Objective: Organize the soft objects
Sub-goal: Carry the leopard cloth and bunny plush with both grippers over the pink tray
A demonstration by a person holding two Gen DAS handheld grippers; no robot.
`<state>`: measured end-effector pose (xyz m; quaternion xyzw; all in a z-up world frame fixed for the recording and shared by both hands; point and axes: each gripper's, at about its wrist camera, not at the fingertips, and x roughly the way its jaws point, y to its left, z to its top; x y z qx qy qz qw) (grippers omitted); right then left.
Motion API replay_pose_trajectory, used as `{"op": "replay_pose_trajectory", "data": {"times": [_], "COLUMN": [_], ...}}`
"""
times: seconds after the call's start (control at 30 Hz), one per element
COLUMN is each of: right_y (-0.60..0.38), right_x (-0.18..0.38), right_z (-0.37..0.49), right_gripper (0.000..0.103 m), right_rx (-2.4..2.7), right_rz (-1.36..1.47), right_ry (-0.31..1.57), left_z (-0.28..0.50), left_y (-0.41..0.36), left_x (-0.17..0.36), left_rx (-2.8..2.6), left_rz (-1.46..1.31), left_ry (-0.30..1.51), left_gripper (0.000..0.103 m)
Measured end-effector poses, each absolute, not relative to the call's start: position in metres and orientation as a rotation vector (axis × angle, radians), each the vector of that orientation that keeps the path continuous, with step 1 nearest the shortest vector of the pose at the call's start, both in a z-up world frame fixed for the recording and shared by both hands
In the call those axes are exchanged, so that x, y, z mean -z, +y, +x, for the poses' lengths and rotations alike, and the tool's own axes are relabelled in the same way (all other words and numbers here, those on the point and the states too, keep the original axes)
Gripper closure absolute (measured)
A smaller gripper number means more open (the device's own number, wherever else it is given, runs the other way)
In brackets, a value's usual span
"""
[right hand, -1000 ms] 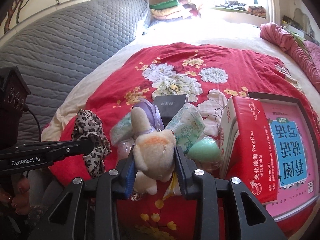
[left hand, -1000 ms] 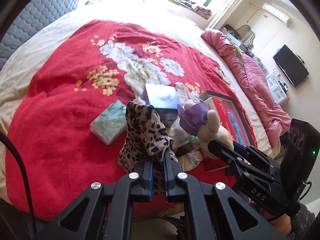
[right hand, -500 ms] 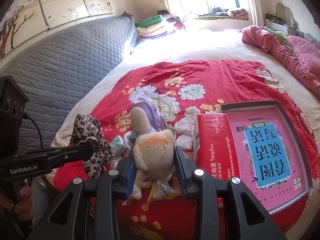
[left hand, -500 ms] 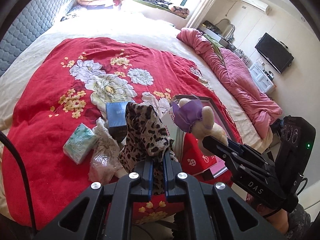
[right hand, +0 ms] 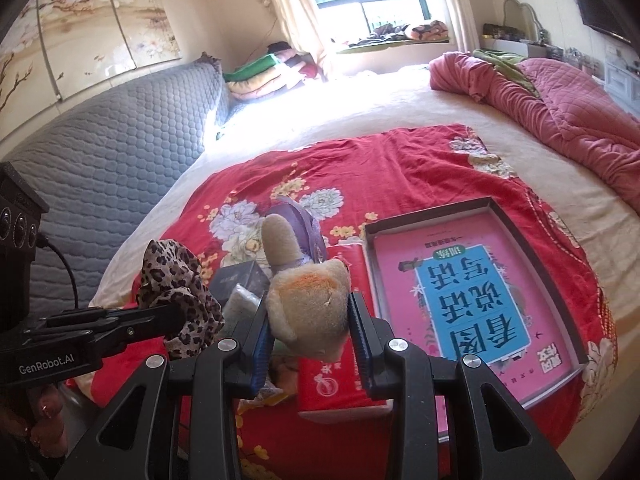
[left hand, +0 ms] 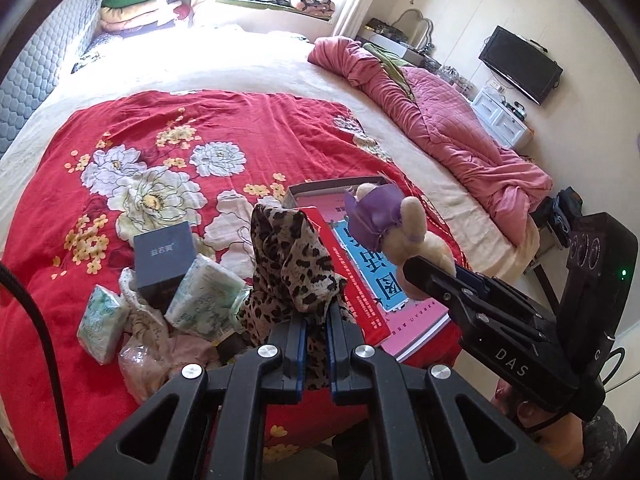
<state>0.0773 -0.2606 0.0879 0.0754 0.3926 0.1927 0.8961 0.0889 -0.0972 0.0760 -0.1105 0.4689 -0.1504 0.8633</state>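
Observation:
My left gripper [left hand: 314, 320] is shut on a leopard-print cloth [left hand: 294, 264], which bunches up above the jaws over the red floral blanket [left hand: 200, 136]. In the right wrist view that cloth [right hand: 176, 280] hangs at lower left from the left gripper [right hand: 176, 314]. My right gripper [right hand: 310, 320] is shut on a beige plush rabbit [right hand: 308, 300] with a purple bow. The left wrist view shows the rabbit [left hand: 404, 228] lifted at the right, above the pink book. Two tissue packs [left hand: 204, 300] and a dark blue box [left hand: 166, 258] lie below on the blanket.
An open shallow box [right hand: 536, 264] holds a pink-and-blue book [right hand: 460, 292], and a red tissue carton [right hand: 332, 384] lies beside it. A crumpled plastic bag [left hand: 140, 364] lies near the bed's front edge. A pink quilt [left hand: 452, 128] is heaped at the right, a grey padded headboard [right hand: 100, 160] at the left.
Both grippers have lifted and swung right with the cloth and the rabbit still held. The pile of packs and the blue box now sits lower left, and the pink book is nearer.

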Motion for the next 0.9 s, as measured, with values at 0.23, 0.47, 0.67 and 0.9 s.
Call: {"op": "replay_pose_trajectory", "data": {"times": [0.23, 0.47, 0.67, 0.9], "right_y": [-0.309, -0.351, -0.383, -0.412], "right_x": [-0.081, -0.074, -0.058, -0.031], "right_z": [0.081, 0.083, 0.091, 0.096], "right_gripper": [0.067, 0.067, 0.067, 0.067], "right_rx": [-0.294, -0.196, -0.135, -0.073], "right_rz": [0.195, 0.213, 0.227, 0.239], "right_ry": [0.817, 0.819, 0.841, 0.883], "left_z": [0.099, 0.112, 0.129, 0.143], "left_y": [-0.141, -0.185, -0.223, -0.265], "left_x": [-0.063, -0.057, -0.048, -0.026], "left_rx": [0.388, 0.463, 0.509, 0.530], "left_rz": [-0.198, -0.155, -0.103, 0.002], "left_ry": [1.042, 1.078, 1.111, 1.179], "left_gripper": [0.095, 0.095, 0.095, 0.095]}}
